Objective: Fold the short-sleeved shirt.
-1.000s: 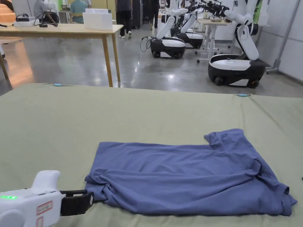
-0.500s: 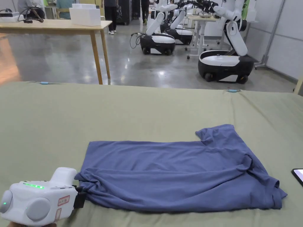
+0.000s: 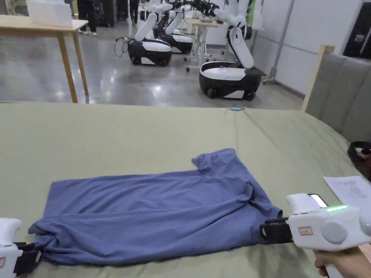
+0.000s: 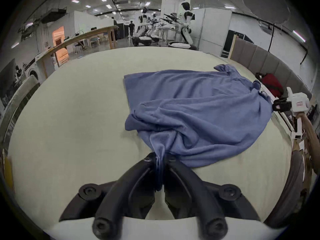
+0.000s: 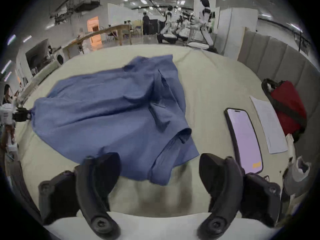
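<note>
The left gripper [image 4: 160,159] pinched the shirt [image 3: 152,206] corner on the bed [image 3: 126,134]; its own view showed both jaws closed on cloth. The right gripper [image 5: 159,167] hung with jaws wide apart at the shirt's 3 o'clock end. A phone [image 5: 244,139] and paper [image 5: 268,124] lay beside it.

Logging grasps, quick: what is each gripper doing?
Left gripper: shut on the blue short-sleeved shirt.
Right gripper: open, holding nothing.

Bright overhead light, fisheye-warped edges
</note>
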A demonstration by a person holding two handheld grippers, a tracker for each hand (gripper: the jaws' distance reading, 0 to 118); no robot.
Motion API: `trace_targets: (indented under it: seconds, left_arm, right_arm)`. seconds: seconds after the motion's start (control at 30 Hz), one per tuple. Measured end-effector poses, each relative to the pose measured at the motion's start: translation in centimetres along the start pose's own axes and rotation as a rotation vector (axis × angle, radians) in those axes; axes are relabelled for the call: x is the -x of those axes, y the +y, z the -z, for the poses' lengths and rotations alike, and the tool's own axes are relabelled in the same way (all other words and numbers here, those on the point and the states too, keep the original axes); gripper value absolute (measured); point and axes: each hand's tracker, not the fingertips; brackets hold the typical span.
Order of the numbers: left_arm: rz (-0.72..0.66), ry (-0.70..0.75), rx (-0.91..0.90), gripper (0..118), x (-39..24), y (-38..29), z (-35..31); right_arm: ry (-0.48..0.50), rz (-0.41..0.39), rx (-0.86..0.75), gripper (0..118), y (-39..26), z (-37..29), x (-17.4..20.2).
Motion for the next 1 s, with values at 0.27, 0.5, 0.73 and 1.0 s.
trace_targets:
  seconds: [0.27,0.5,0.73,1.0]
  left_arm:
    - [0.001,-0.004,0.016,6,0.5,0.3,0.5]
    - [0.019,-0.043,-0.010,6,1.2,-0.5,-2.8]
    - [0.043,-0.060,0.015,6,0.9,-5.4,-7.4]
    - [-0.028,-0.092,0.045,6,1.5,-8.3,-7.3]
  right_arm:
    - [0.119,-0.009,0.016,11,0.1,1.3,1.3]
    - [0.094,-0.035,0.001,11,-1.0,-3.3,1.4]
    - [0.111,-0.073,0.059,11,-7.5,-10.9,3.5]
    - [0.135,0.012,0.099,11,-10.6,-9.9,3.6]
